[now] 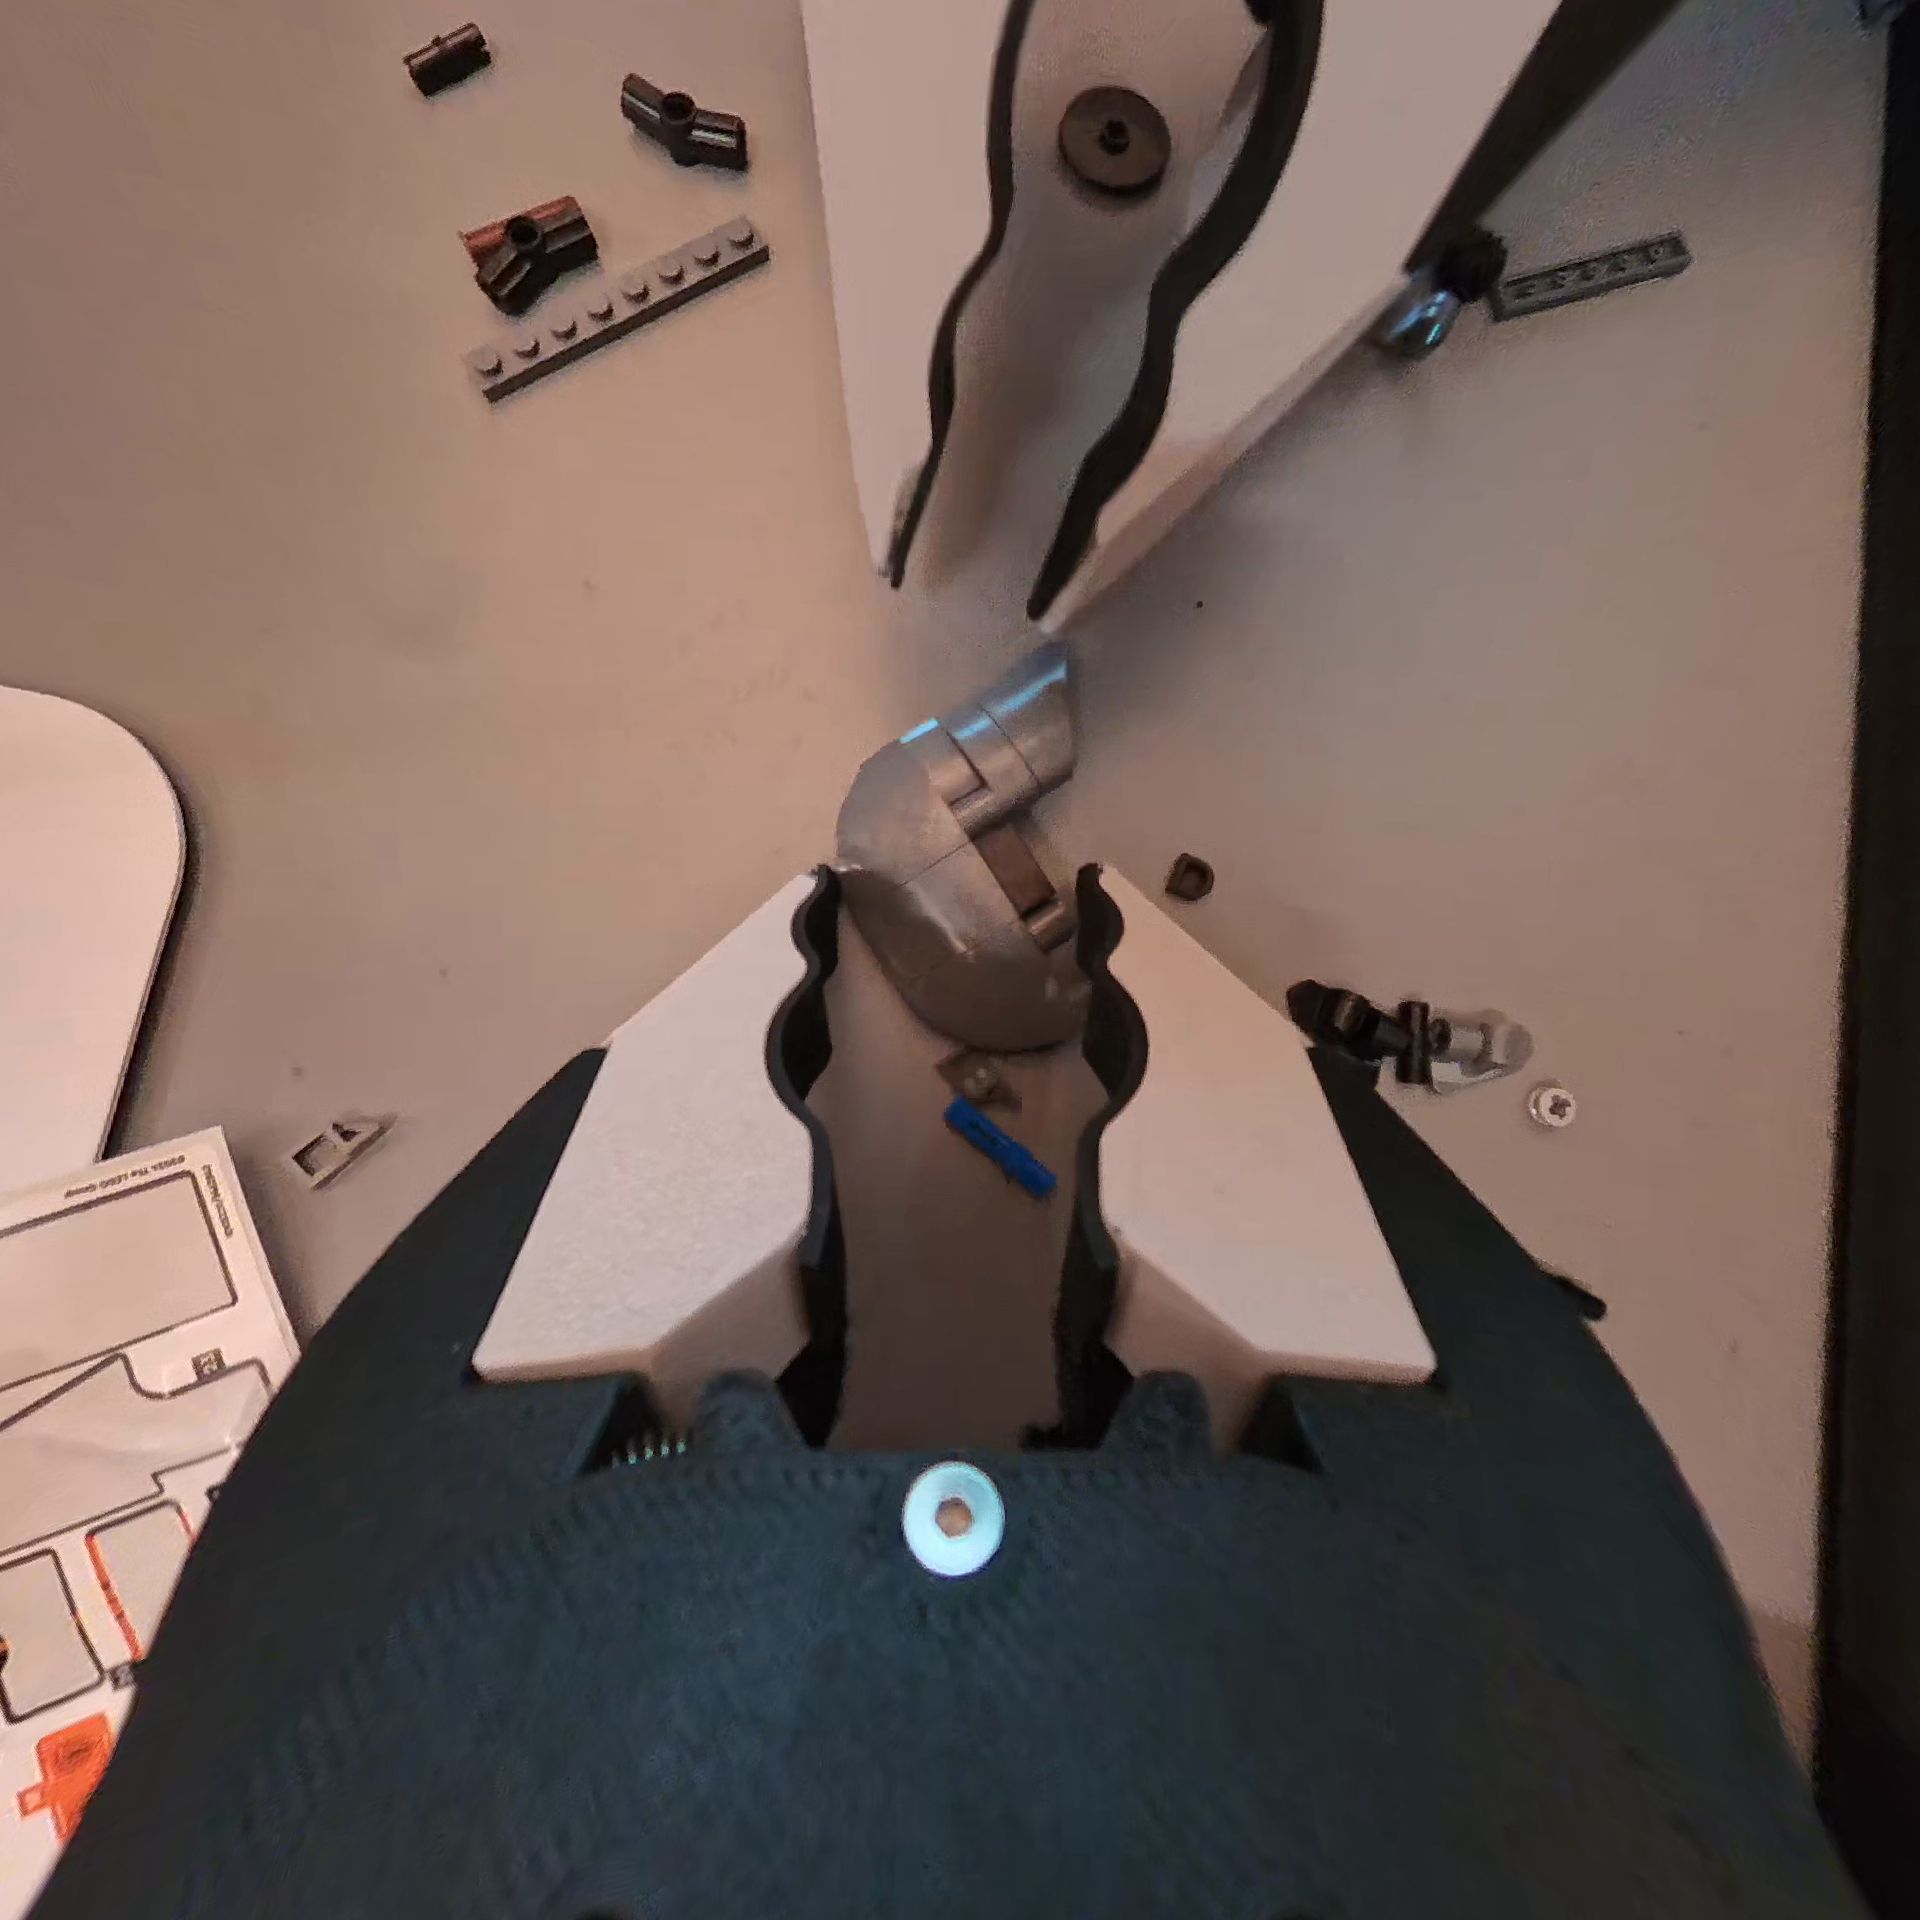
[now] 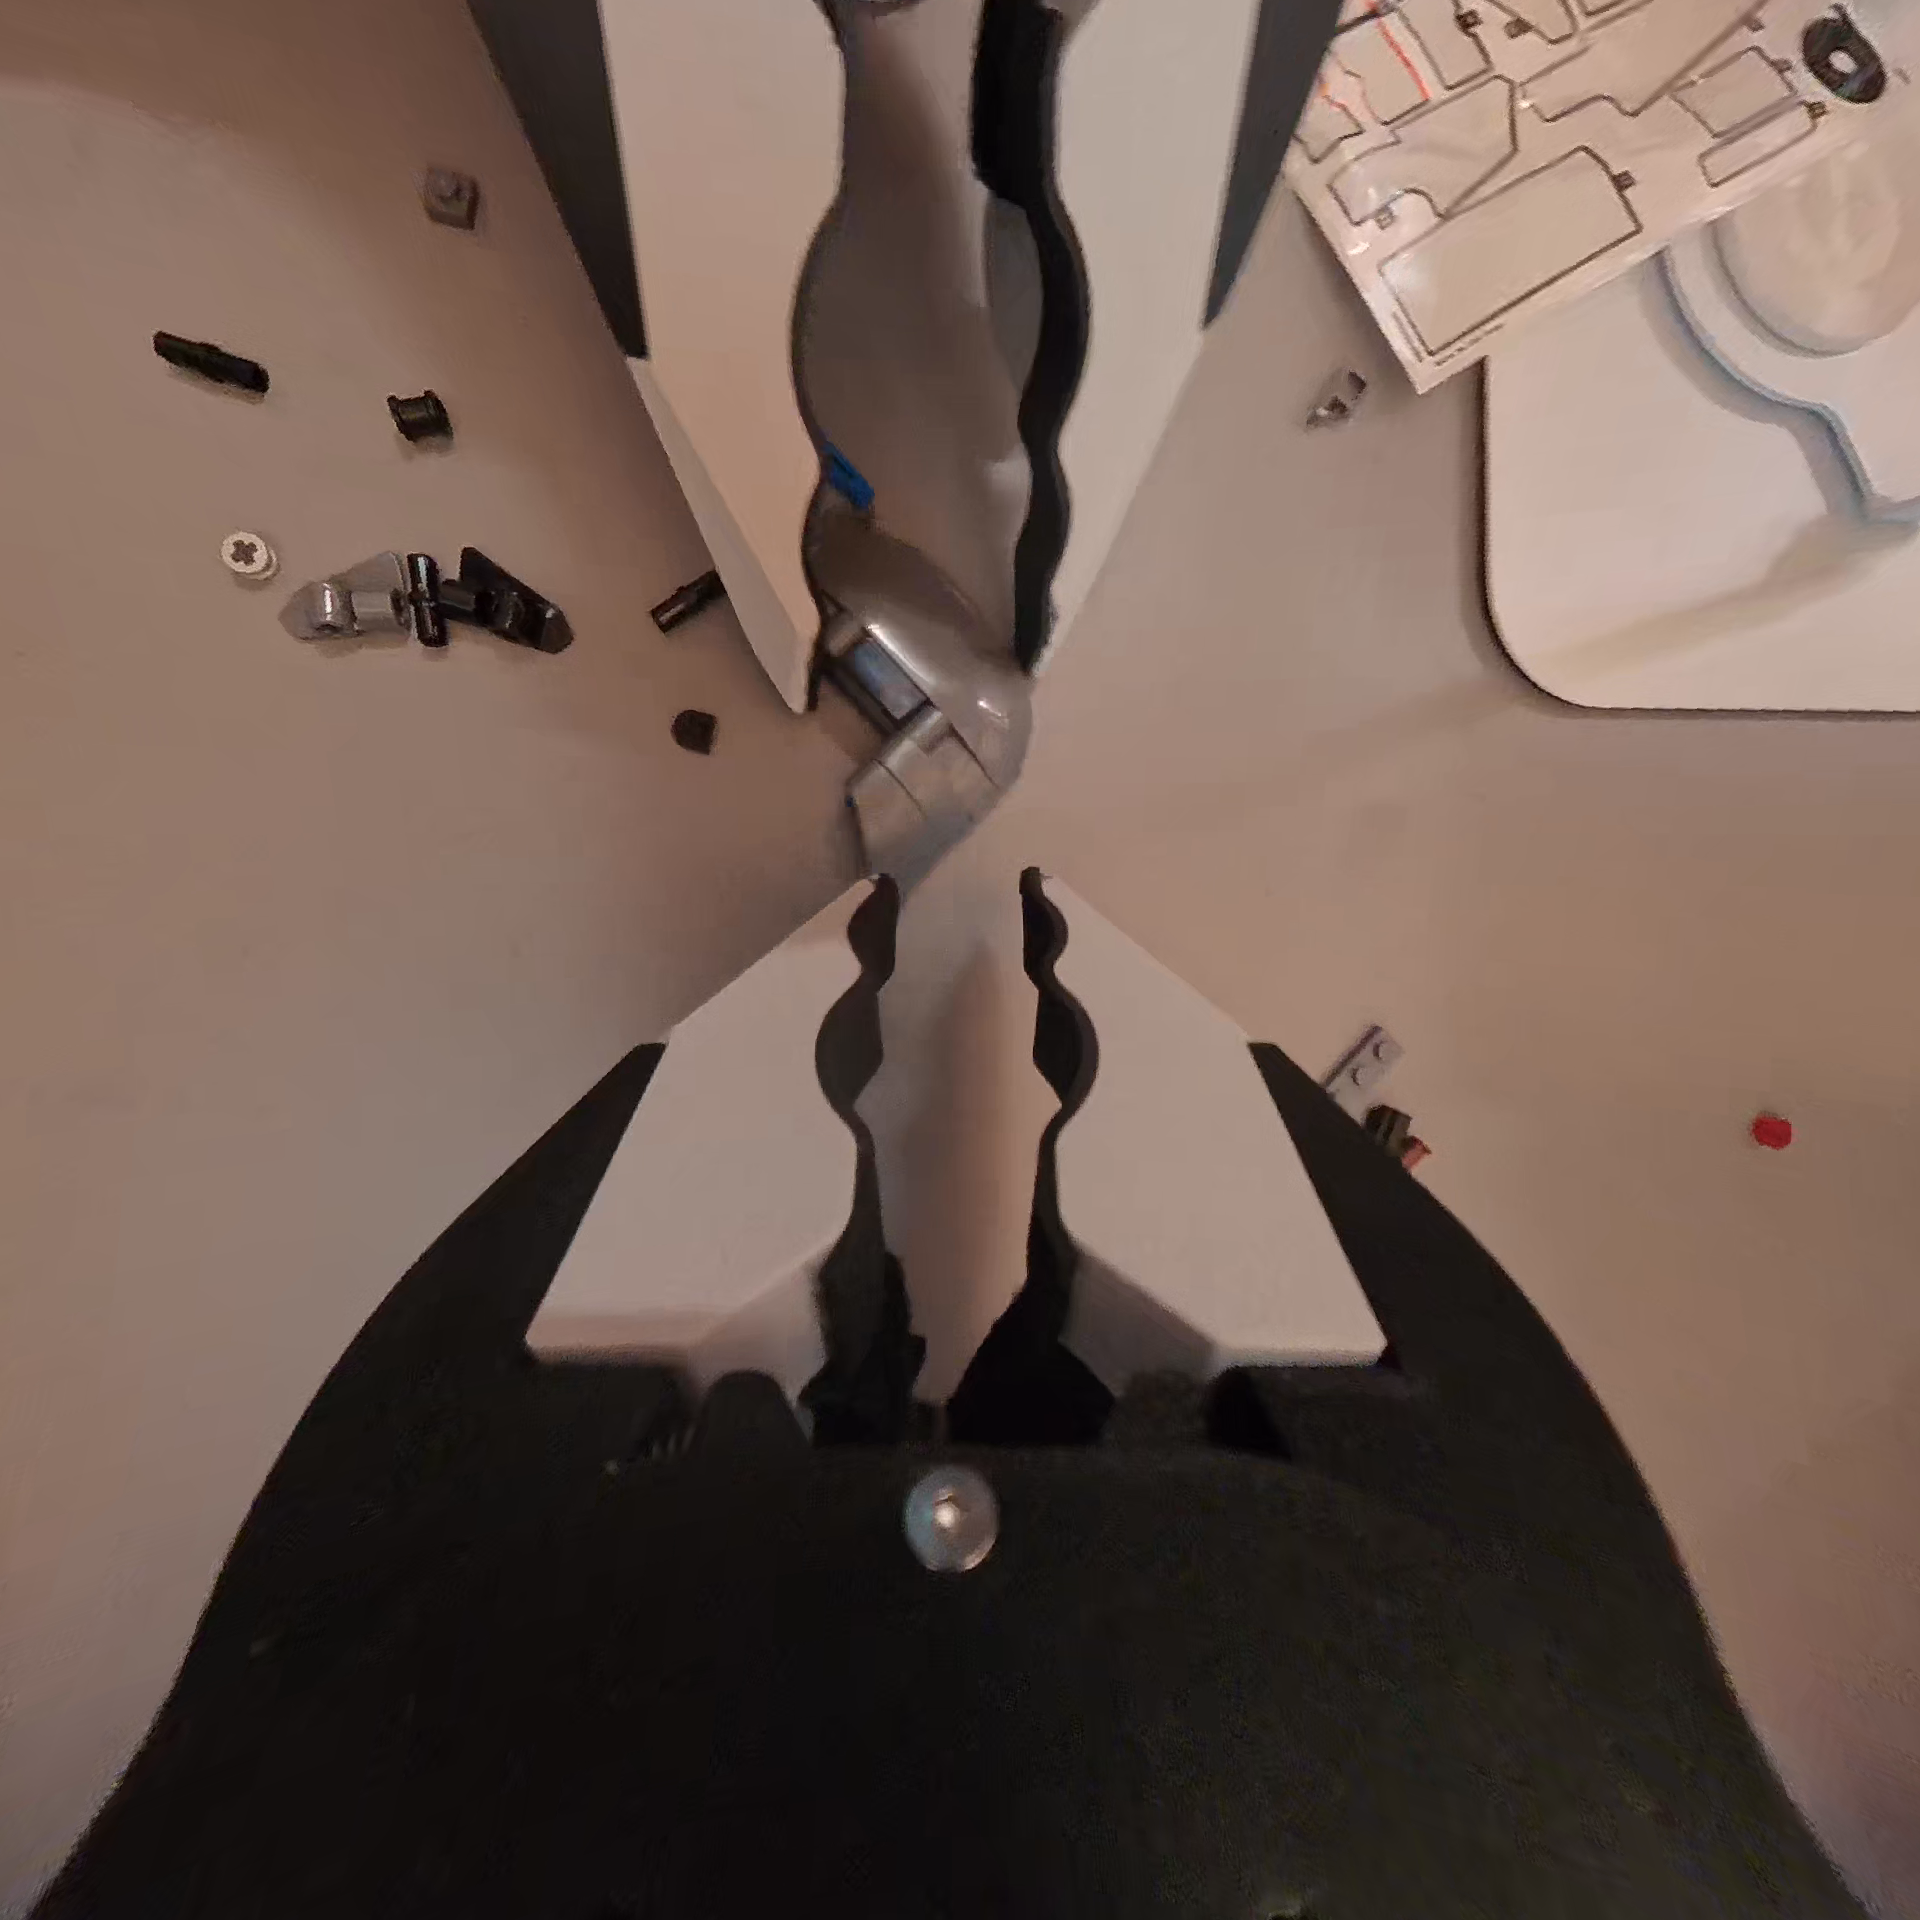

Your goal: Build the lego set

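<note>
A silver-grey curved lego assembly [image 1: 935,831] sits between the tips of my left gripper [image 1: 956,883], which is shut on it just above the table. A blue pin [image 1: 997,1143] lies on the table under the left fingers. In the right wrist view the assembly [image 2: 935,779] pokes out of the left gripper [image 2: 914,681] towards my right gripper [image 2: 958,881]. The right gripper is open a narrow gap and empty, its left fingertip right at the assembly's free end. It also shows in the left wrist view [image 1: 966,592], opposite the left one.
Loose parts lie around: a dark grey long plate [image 1: 623,307], black connectors [image 1: 530,249], a black disc [image 1: 1114,135], a black-and-grey sub-assembly [image 2: 416,603], a red stud [image 2: 1770,1131]. A sticker sheet [image 2: 1558,156] overlaps a white board [image 2: 1714,582]. A dark edge [image 1: 1881,935] bounds the left view's right side. The grippers' ends are close to 5 cm from one another. My left tips are roughly 5 cm from the blue pin [image 1: 997,1143].
</note>
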### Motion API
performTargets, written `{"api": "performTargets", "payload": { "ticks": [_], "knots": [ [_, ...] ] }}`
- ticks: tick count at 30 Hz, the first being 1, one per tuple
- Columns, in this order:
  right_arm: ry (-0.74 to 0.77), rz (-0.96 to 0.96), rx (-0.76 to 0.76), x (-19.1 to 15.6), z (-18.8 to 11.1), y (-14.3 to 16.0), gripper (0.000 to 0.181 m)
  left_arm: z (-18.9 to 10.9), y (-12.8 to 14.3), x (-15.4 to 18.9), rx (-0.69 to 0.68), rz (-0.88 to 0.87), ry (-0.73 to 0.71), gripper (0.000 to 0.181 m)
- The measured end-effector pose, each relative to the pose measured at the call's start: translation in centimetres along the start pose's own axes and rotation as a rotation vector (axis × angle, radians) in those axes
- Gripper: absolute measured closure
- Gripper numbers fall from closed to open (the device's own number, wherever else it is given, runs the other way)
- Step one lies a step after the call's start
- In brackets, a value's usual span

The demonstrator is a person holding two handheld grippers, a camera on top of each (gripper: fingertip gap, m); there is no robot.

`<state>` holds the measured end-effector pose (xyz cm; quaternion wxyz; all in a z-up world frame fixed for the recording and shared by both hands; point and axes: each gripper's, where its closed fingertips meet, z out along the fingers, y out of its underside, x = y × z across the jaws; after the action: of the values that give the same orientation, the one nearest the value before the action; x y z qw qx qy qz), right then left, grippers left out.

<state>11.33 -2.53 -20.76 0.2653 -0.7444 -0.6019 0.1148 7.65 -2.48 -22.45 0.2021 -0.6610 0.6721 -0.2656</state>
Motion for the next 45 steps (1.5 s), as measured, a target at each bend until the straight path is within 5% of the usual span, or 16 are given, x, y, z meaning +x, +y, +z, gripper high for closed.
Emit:
{"api": "performTargets", "payload": {
  "ticks": [15,23,31,45],
  "knots": [
    [-0.052,-0.011,-0.042,-0.6,0.9,1.3,0.155,0.8,-0.8,0.0,0.006,0.134,-0.057,0.145],
    [-0.067,0.113,0.052,0.9,-0.6,1.0,0.154,0.4,-2.1,-0.9,0.01,0.273,-0.218,0.145],
    [-0.235,0.283,0.24,0.9,-1.8,-0.3,0.15,-1.2,-5.2,-0.9,0.103,0.414,-0.379,0.146],
    [-0.371,0.41,0.404,1.3,-3.6,-1.7,0.153,-2.8,-7.6,0.1,0.183,0.507,-0.474,0.146]
  ]
}}
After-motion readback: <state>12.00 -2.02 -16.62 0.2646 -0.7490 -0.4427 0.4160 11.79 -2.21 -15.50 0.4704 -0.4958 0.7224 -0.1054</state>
